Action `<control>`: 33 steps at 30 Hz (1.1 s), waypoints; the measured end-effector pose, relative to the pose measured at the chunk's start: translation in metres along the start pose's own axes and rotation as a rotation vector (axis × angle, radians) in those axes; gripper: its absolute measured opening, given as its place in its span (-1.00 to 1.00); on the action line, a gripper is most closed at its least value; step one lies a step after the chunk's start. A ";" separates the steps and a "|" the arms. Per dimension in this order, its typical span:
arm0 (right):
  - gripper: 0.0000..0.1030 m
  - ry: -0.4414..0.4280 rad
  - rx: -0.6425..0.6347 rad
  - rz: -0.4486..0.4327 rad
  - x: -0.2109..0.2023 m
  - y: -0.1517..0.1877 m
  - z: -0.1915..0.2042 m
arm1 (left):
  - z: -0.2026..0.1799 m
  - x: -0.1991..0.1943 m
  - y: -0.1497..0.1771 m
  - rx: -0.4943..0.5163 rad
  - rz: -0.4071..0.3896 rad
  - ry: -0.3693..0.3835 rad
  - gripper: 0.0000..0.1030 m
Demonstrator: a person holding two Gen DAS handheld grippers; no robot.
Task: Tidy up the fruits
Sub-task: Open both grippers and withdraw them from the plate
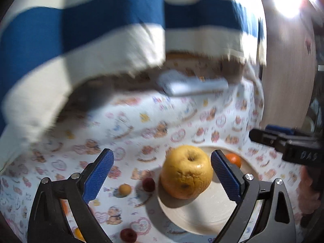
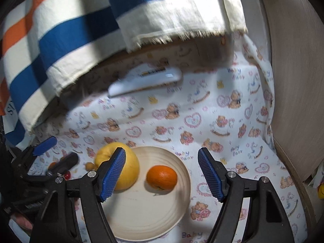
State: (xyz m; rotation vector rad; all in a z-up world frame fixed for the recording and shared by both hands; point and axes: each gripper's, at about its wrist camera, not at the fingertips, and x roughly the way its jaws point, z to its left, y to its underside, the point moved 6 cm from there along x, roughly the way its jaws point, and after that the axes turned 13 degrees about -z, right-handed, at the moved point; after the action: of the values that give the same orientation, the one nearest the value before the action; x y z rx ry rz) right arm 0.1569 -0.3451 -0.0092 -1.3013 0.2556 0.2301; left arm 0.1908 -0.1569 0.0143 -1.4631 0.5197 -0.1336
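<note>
Left wrist view first: we see our left gripper (image 1: 162, 174) with its blue pads spread wide and nothing pressed between them. A wrinkled yellow apple (image 1: 186, 172) sits in the gap, closer to the right pad than to the left one, on the left edge of a cream plate (image 1: 202, 218). No pad touches the apple. At about eight o'clock from the apple, on the teddy-bear cloth (image 1: 141, 117), lie a small tan fruit (image 1: 124, 189) and a dark red berry (image 1: 148, 184), and a second red berry (image 1: 128, 235) lies at seven o'clock, near the bottom edge. Behind the right pad, at three o'clock from the apple, an orange (image 1: 233, 160) peeks out on the plate. At the far right, the black body of the other gripper comes in at three o'clock.

In the right wrist view, we find the left gripper at nine o'clock, low on the cloth. Our right gripper (image 2: 162, 174) also stands open, empty. The apple lies partly behind its left pad, on the plate's left rim. The orange rests on the plate between the pads, nearer the left one, clear of both. At twelve o'clock, a white flat object (image 2: 145, 79) lies blurred under a blue, white and orange striped towel (image 2: 60, 40).
</note>
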 end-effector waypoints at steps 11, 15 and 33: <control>0.58 -0.066 -0.131 -0.237 -0.059 -0.022 0.056 | 0.047 -0.091 -0.033 0.010 -0.169 -0.110 0.87; 0.66 -0.075 -0.130 -0.253 -0.066 -0.021 0.071 | 0.062 -0.120 -0.033 0.013 -0.212 -0.134 0.87; 0.71 -0.135 -0.208 -0.262 -0.060 -0.011 0.165 | 0.122 -0.166 -0.007 -0.006 -0.307 -0.242 0.98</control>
State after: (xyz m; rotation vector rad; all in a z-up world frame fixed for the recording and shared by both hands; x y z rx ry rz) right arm 0.1129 -0.1893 0.0606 -1.5023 -0.0562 0.1224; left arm 0.0962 0.0187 0.0653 -1.5331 0.0972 -0.1939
